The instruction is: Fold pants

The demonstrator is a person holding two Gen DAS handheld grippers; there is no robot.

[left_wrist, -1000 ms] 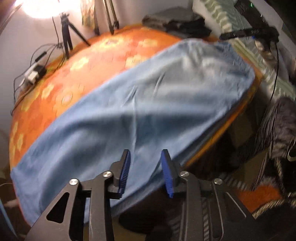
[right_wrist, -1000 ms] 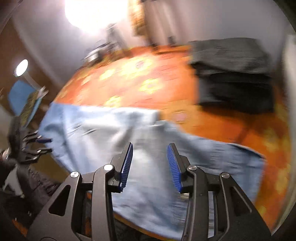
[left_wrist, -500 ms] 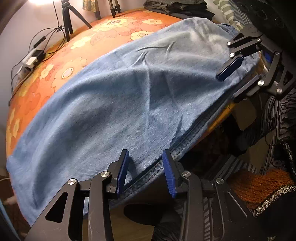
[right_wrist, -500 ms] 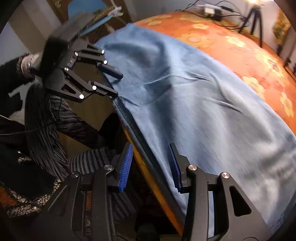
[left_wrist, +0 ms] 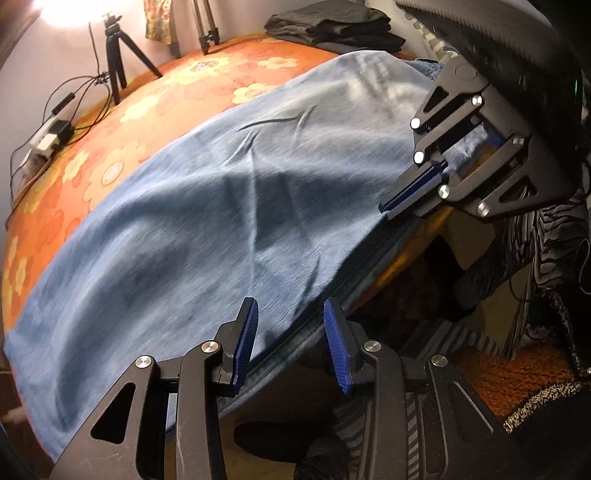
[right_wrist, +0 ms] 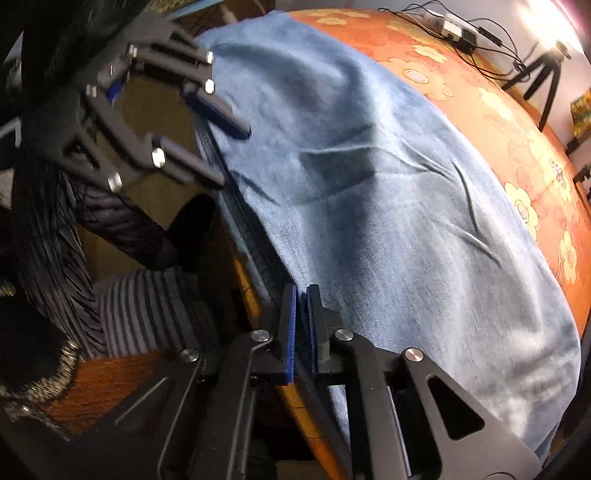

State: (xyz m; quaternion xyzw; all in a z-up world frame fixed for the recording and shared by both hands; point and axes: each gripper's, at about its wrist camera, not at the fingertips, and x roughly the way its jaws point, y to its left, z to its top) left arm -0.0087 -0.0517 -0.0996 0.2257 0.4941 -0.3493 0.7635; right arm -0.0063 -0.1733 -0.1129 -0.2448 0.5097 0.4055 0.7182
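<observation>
An orange flowered tablecloth (left_wrist: 122, 147) covers the table, and most of its near half lies under the blue pants (left_wrist: 207, 221), spread flat along the near edge with a few shallow creases in the middle and the dark seam edge hanging just over the rim. The right gripper (right_wrist: 302, 325) points steeply down at that near edge; its jaws have just been closing and now stand clenched on the pants' hem, the blue pads pressed together with a sliver of denim between them. In the left wrist view this gripper comes in from the upper right, tilted, its pads pinching the cloth at the far end of the near edge. The left gripper (left_wrist: 290, 343) also angles steeply down, over the same edge but well apart from the right one. Its jaws stand partly apart, with the seam of the pants running between them and the pads not pressing on it. A pile of dark folded clothes (left_wrist: 332, 27) sits at the far side of the table. A small black tripod (left_wrist: 118, 55) stands near the back edge, beside a tangle of cables (left_wrist: 51, 129).
</observation>
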